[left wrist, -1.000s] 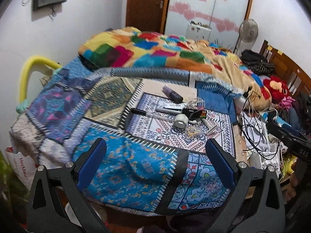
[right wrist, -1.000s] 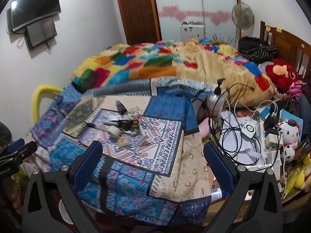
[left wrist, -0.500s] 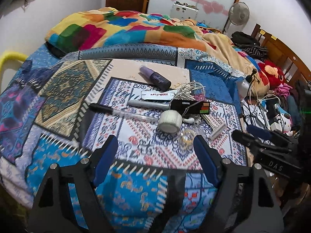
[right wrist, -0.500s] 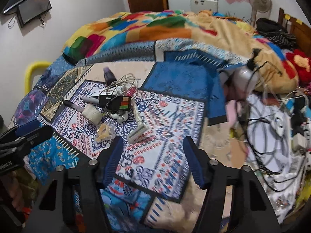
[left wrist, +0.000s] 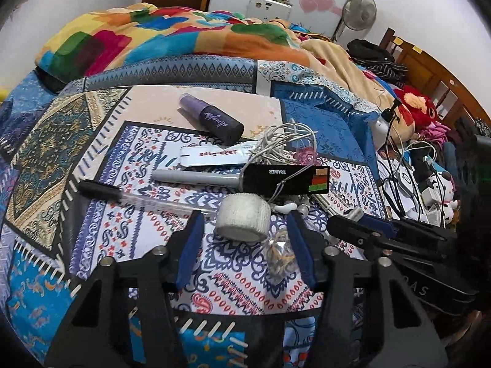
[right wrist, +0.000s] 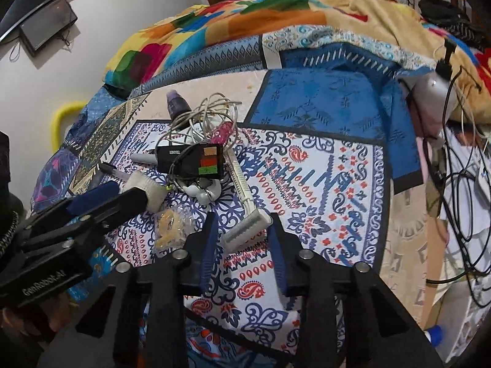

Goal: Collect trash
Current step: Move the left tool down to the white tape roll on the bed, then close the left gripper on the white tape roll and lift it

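Trash here is a scatter of small items lying on the patterned bedspread (left wrist: 101,141) of the bed, none of it picked up yet. The left gripper (left wrist: 244,219) has just been closing its jaws to a middling gap; between them lie a roll of white bandage tape (left wrist: 244,219) and a clear bag of rubber bands (left wrist: 280,257), but the pads press on neither, so it holds nothing. The right gripper (right wrist: 241,225) has likewise just been narrowing its jaws, which now stand fairly close on either side of the head of a white disposable razor (right wrist: 245,228); whether the pads touch it I cannot tell, and it looks not yet gripped. Just beyond lie white earbuds (right wrist: 202,191), a black card with coloured squares (left wrist: 285,179), a grey marker (left wrist: 193,178), a black-capped pen (left wrist: 122,196), a white sachet (left wrist: 211,156), a tangle of pale cable (left wrist: 282,144) and a purple spray bottle (left wrist: 211,119). Farther off sit a colourful quilt (left wrist: 147,36) and, at the bed's right side, dark cables (right wrist: 460,159) and plush toys (left wrist: 414,110). By my judgement the collecting is only at its first grasps; every piece remains to be lifted. No bin, bag or other container for the trash shows in either view, so nothing can be said of its contents.
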`<state>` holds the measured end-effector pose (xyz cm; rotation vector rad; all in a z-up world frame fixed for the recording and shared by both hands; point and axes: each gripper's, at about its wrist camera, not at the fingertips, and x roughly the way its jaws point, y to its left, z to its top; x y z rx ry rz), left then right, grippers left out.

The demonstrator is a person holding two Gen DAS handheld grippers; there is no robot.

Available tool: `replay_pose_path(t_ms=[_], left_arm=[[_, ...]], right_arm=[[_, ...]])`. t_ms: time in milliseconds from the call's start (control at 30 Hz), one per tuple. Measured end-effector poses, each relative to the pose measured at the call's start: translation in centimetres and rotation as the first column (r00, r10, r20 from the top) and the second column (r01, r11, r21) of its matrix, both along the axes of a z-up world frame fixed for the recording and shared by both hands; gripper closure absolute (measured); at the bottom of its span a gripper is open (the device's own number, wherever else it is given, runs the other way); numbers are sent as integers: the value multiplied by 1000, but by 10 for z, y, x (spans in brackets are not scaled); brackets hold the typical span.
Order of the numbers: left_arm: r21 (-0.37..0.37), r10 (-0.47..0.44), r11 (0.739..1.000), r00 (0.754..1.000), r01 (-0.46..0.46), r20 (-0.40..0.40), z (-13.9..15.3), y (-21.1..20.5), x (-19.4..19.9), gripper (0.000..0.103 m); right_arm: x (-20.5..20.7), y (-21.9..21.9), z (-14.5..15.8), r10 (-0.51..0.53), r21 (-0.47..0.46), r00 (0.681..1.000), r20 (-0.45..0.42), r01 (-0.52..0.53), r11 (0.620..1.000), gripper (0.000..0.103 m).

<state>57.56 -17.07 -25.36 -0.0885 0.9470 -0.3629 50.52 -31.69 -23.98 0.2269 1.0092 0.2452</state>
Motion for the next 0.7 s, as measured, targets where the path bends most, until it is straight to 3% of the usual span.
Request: replay_pose_path(t_ms=[133, 700], left_arm=[[-21, -5, 1000, 1000, 5, -9, -5, -3, 3, 64], [43, 8, 999, 1000, -9, 12, 25, 4, -33, 66]], right_arm=[[0, 0, -1, 2, 11, 1000, 13, -2, 1000, 89], [-32, -26, 16, -79, -96, 996, 31, 82, 992, 92]])
